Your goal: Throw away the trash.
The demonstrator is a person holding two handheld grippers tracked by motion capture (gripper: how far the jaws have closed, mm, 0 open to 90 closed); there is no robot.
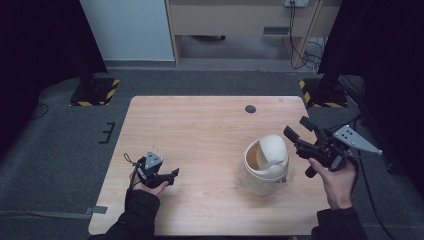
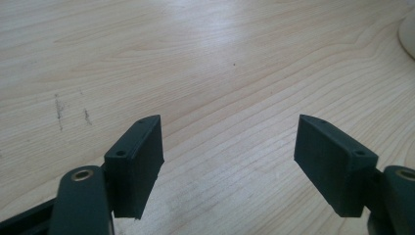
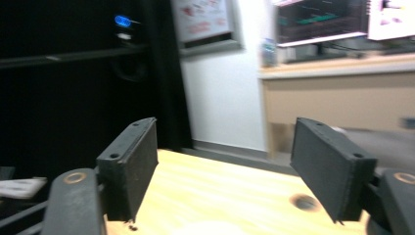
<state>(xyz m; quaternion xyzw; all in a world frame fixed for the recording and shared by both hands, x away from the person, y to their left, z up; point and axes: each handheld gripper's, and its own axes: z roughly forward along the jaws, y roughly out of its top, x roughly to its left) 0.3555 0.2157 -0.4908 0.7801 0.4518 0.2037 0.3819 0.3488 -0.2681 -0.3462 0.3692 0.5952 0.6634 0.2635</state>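
Note:
A cream-white round container (image 1: 265,165) stands right of the middle of the wooden table (image 1: 200,130), its lid tipped up so the inside shows. My right gripper (image 1: 298,127) hovers just right of it, over the table's right edge, pointing up and left. In the right gripper view its jaws (image 3: 225,147) stand wide apart with nothing between them. My left gripper (image 1: 172,176) rests low near the front left, pointing right toward the container. Its jaws (image 2: 230,142) are open over bare wood, and the container's rim (image 2: 408,34) shows at the far right.
A dark round grommet hole (image 1: 250,109) sits near the table's far edge. Beyond the table are grey floor, two stands with yellow-black striped bases (image 1: 95,92), a white panel and a wooden cabinet with cables (image 1: 300,45).

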